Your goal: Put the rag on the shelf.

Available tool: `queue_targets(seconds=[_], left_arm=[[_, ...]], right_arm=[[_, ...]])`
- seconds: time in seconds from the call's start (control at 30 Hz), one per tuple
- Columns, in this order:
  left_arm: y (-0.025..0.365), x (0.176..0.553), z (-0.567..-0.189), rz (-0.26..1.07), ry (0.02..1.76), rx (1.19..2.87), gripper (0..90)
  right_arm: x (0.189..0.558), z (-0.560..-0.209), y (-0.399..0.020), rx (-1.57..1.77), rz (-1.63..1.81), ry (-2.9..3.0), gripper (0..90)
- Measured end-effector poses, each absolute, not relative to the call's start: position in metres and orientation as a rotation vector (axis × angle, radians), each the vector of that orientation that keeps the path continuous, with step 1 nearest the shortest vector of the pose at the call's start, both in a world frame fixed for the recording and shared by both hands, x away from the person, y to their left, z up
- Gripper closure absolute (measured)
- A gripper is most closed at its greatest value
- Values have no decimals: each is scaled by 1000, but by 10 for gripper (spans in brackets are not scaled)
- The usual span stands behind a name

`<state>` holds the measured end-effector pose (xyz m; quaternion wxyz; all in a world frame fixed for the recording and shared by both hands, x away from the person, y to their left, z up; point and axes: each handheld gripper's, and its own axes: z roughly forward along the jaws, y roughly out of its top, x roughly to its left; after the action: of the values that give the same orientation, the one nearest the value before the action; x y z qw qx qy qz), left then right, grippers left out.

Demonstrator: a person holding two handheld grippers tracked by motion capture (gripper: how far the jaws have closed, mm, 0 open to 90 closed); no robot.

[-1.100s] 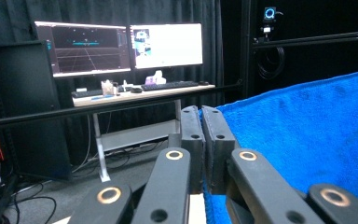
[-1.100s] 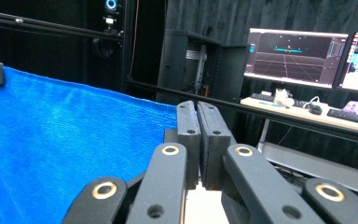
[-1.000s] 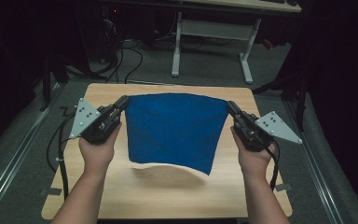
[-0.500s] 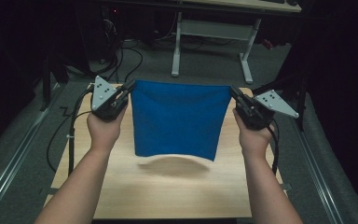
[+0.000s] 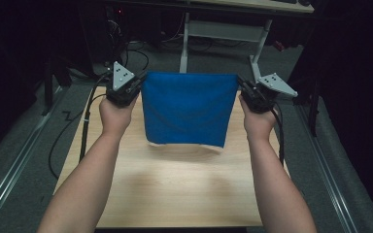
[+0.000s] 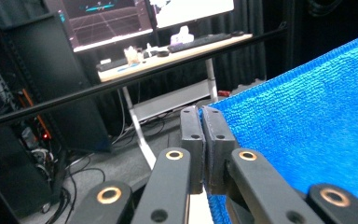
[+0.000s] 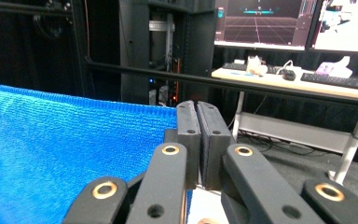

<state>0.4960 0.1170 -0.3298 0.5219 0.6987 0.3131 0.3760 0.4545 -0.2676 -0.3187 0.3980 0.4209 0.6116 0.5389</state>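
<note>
High view: left gripper [image 5: 137,87] and right gripper [image 5: 243,90] clamped shut on top corners of blue terry cloth [image 5: 188,109] hanging above wooden bench [image 5: 175,194]; keep top edge taut, level, lay it flat toward the bench's far edge

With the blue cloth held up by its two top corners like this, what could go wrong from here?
1. The left gripper and right gripper each pinch only a corner of the blue cloth; a tug apart could slip one corner free.
2. The cloth's white-edged lower hem hangs loose just above the table; laid down carelessly, it may fold under or wrinkle.
</note>
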Motion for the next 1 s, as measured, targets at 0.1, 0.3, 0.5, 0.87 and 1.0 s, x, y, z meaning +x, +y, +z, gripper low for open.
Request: queue_targets(seconds=[0.1, 0.3, 0.5, 0.87, 1.0], left_arm=[[116, 508, -338, 886, 784, 1696, 887], [113, 528, -360, 824, 860, 1755, 886], [114, 534, -399, 715, 917, 1842, 886], [118, 523, -442, 608, 941, 1883, 885], [117, 519, -453, 565, 939, 1887, 884]], right_arm=[[471, -324, -266, 1085, 1351, 1567, 894], [501, -348, -262, 1132, 1241, 1656, 894], [510, -381, -262, 1187, 1169, 1743, 893], [504, -425, -262, 1262, 1179, 1830, 892], [501, -441, -259, 1282, 1184, 1859, 892]])
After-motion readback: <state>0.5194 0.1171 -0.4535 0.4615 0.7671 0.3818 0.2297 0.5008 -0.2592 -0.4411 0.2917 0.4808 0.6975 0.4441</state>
